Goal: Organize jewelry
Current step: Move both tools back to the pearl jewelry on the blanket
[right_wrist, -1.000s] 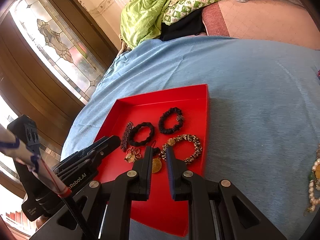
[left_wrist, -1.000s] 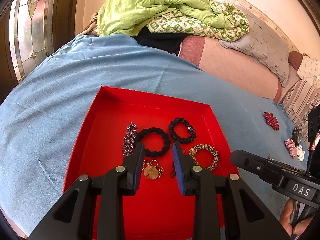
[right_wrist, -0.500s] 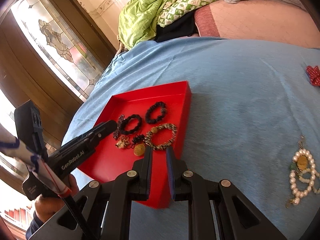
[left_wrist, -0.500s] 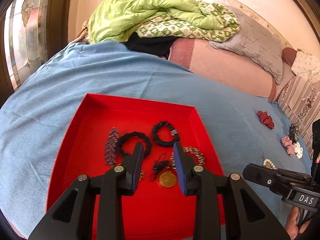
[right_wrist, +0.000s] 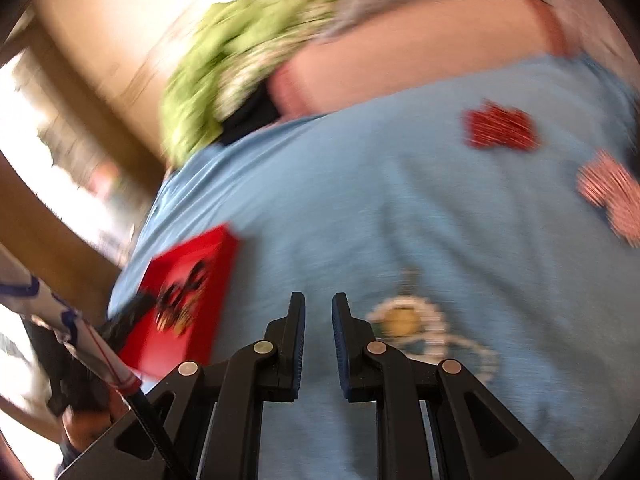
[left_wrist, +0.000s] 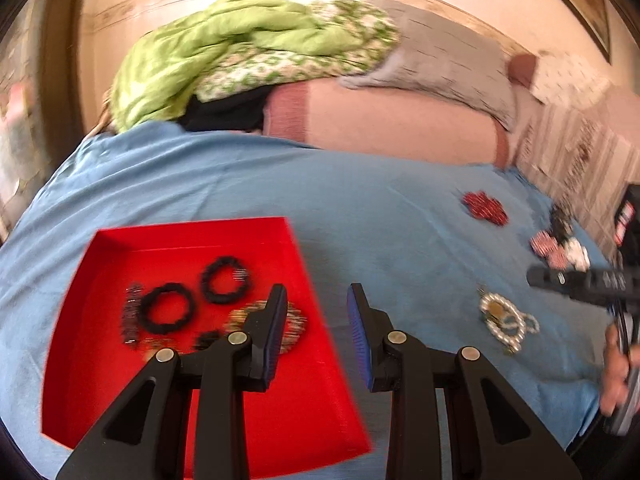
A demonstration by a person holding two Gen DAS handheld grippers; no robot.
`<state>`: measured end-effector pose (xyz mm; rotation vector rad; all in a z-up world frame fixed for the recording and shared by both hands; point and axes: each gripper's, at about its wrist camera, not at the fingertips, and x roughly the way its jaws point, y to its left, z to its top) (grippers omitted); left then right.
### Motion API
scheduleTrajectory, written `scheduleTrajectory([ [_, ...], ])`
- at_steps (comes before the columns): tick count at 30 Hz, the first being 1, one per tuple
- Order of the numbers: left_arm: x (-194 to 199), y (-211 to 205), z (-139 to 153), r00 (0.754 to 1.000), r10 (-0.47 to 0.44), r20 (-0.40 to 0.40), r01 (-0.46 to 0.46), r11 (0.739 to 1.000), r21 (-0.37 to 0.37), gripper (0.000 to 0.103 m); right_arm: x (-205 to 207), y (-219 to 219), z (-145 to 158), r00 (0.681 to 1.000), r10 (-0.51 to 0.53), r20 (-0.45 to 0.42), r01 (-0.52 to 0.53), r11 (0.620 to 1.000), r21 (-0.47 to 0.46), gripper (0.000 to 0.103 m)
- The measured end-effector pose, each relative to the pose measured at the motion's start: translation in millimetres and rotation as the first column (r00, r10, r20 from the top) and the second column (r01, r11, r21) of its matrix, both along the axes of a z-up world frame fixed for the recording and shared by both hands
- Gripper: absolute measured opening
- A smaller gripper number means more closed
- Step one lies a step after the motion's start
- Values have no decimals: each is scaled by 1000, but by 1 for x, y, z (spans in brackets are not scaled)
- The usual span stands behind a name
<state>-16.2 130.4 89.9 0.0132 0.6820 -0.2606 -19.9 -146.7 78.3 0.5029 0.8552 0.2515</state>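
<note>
One red tray [left_wrist: 320,412] is seen at lower left of the left wrist view, and in it two black scrunchies [left_wrist: 166,308] and one patterned scrunchie [left_wrist: 298,322] are counted. On the blue bed cover [left_wrist: 360,200] at right, one pearl piece [left_wrist: 504,320] and one red bow [left_wrist: 484,206] are counted.

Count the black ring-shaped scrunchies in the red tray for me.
2. One black scrunchie lies left of centre in the red tray, beside a dark beaded strip; the other sits up and right of it. The left gripper's finger may hide more.
</note>
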Motion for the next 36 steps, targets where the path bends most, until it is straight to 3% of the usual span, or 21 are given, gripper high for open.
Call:
scheduleTrajectory([
  [3,-5,-32,-8,997,-76,-14,76,997,29,32,1,-36,-17,992,-100,-76,105,992,75,15],
  [5,-9,-57,-17,988,-146,-50,148,989,24,33,0,-45,-24,989,-108,-105,117,990,85,15],
  [9,-6,-96,-33,945,-283,-163,276,959,-68,33,-4,-55,-25,987,-117,-112,127,989,79,15],
  [13,14,-123,-42,913,-324,-248,294,944,-151,33,-9,-66,-24,987,-123,-104,133,987,94,15],
  [16,26,-140,-49,918,-291,-268,271,956,-108,33,-15,-76,-21,987,-132,-92,142,984,110,15],
  [20,41,-158,-71,898,-291,-330,280,957,-81,33,-19,-87,-18,986,-143,-81,153,978,139,15],
  [23,43,-171,-78,918,-264,-297,279,960,7,31,-20,-92,-16,986,-145,-76,156,975,158,15],
  [25,44,-178,-79,938,-229,-259,260,961,91,10,-21,-95,-15,986,-146,-74,157,973,168,15],
  [26,43,-179,-78,945,-219,-244,252,962,109,10,-21,-95,-15,987,-144,-74,155,973,170,15],
  [29,41,-164,-65,947,-224,-231,237,971,32,10,-21,-94,-13,988,-136,-71,147,974,172,15],
  [31,35,-147,-43,957,-225,-181,224,974,-29,10,-19,-91,-13,990,-119,-74,130,976,175,15],
  [36,17,-110,5,980,-193,-51,189,979,-78,10,-14,-76,-16,995,-59,-83,71,986,152,15],
])
